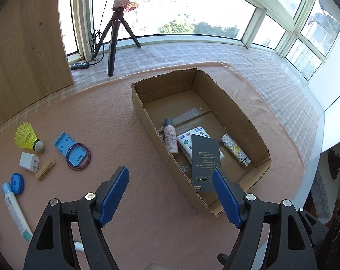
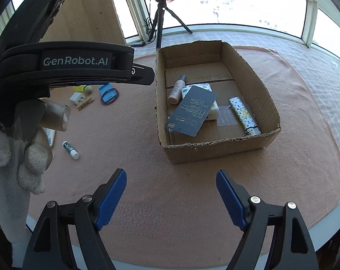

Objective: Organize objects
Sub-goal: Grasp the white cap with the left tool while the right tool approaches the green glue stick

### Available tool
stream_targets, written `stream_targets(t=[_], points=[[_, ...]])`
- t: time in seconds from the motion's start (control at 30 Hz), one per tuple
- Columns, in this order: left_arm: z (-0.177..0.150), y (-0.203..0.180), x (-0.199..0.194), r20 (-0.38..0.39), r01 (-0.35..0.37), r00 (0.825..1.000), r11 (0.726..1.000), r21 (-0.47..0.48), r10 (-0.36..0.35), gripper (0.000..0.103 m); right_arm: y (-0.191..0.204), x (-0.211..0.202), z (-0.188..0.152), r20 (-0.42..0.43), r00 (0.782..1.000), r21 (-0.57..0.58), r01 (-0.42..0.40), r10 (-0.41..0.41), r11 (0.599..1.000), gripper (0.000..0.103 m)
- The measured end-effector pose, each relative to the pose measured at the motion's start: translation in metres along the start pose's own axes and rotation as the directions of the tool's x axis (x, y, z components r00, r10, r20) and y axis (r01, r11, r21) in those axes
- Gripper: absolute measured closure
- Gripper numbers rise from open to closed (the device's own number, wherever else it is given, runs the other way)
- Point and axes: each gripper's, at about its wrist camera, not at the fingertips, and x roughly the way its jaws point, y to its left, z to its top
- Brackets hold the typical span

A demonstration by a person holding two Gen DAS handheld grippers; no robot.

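The left hand-held gripper (image 1: 170,180) hangs with its blue ribbed fingers (image 1: 114,193) spread wide and nothing between them, above the peach-coloured cloth covering the counter (image 1: 102,117). Just ahead of it and a little to its right sits the open brown cardboard box (image 1: 145,110), whose near wall lies close to the right fingertip. Inside the box, a dark grey printed card (image 1: 203,157) leans over a white tissue packet with coloured stars (image 1: 188,142); a small pink bottle with a grey cap (image 1: 170,138) lies beside the packet on the side nearer the gripper's left, and a white patterned lighter (image 1: 235,149) lies apart on the far right.

Off to this gripper's left, out on the cloth, lie a yellow shuttlecock (image 1: 28,138), a white plug adapter (image 1: 28,162) touching a wooden clothespin (image 1: 45,169), a light blue plastic tray (image 1: 68,148) with a purple rubber band (image 1: 78,156) looped over it, a round blue cap (image 1: 17,183) and a white tube with a blue end (image 1: 14,209).

The right hand-held gripper (image 2: 171,182) is likewise wide open and empty, hovering over bare cloth with the box straight ahead. To its left a white-gloved hand (image 2: 19,148) grips the other tool, and a small white and green stick (image 2: 71,150) lies on the cloth near it
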Motion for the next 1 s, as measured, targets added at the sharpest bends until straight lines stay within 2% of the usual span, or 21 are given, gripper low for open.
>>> stream_targets(t=[0.27,0.5,0.6,0.83,1.0], points=[[-0.038,0.075,-0.034,0.015,-0.082,0.996,0.992,-0.097,0.083,0.023,0.037,0.013,0.009,-0.014,0.999,-0.071,-0.046,0.045,0.996,0.024],[-0.086,0.147,-0.064,0.013,-0.179,0.983,0.964,-0.199,0.185,0.024,0.073,0.032,0.018,-0.046,0.995,-0.14,-0.098,0.093,0.985,0.024],[-0.111,0.173,-0.07,-0.012,-0.213,0.976,0.95,-0.229,0.217,0.024,0.089,0.043,0.023,-0.065,0.992,-0.176,-0.122,0.112,0.977,0.024],[-0.169,0.221,-0.068,-0.081,-0.242,0.97,0.924,-0.297,0.229,0.025,0.129,0.067,0.033,-0.12,0.981,-0.274,-0.18,0.152,0.945,0.024],[-0.191,0.237,-0.059,-0.113,-0.246,0.969,0.914,-0.323,0.221,0.033,0.159,0.087,0.033,-0.182,0.969,-0.346,-0.223,0.168,0.911,0.024]])
